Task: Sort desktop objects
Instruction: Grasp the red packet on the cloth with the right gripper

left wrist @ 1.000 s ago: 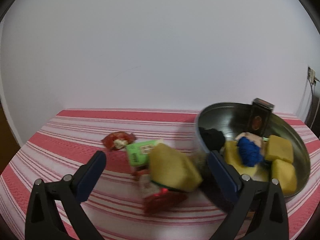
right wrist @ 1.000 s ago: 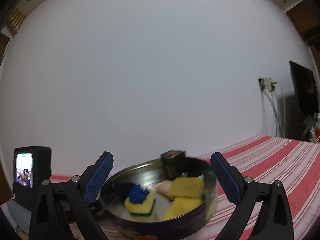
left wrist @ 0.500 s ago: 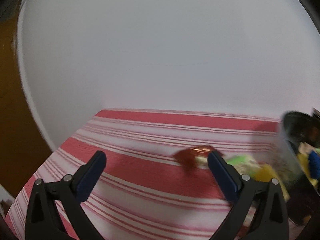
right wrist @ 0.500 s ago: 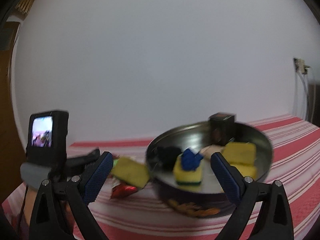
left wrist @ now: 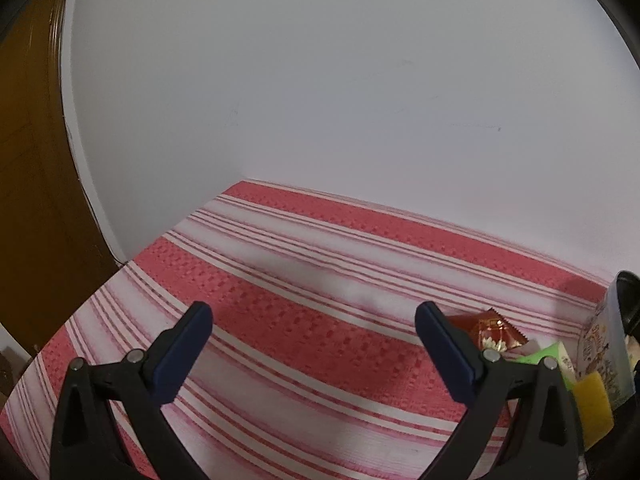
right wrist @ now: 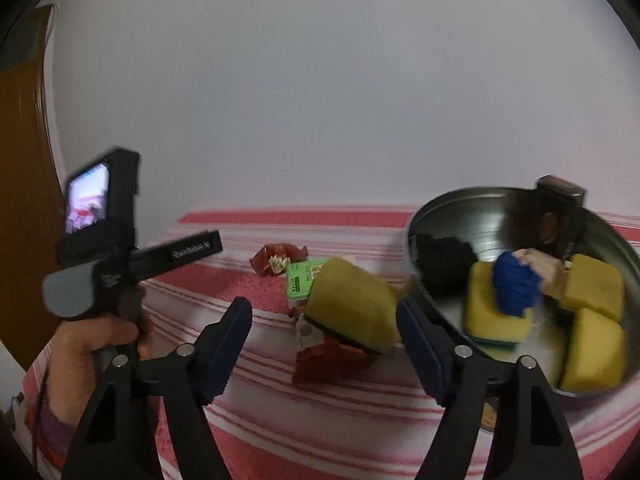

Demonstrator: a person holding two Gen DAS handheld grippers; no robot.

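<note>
**Both grippers spread over the striped cloth**

Left gripper gapes above bare striped tablecloth. Right gripper, jaws just narrowing yet gripping nothing, faces a yellow sponge leaning on snack packets beside the metal tin.

Yellow sponge tilted on red wrappers, beside round tin; three sponges inside
</note>
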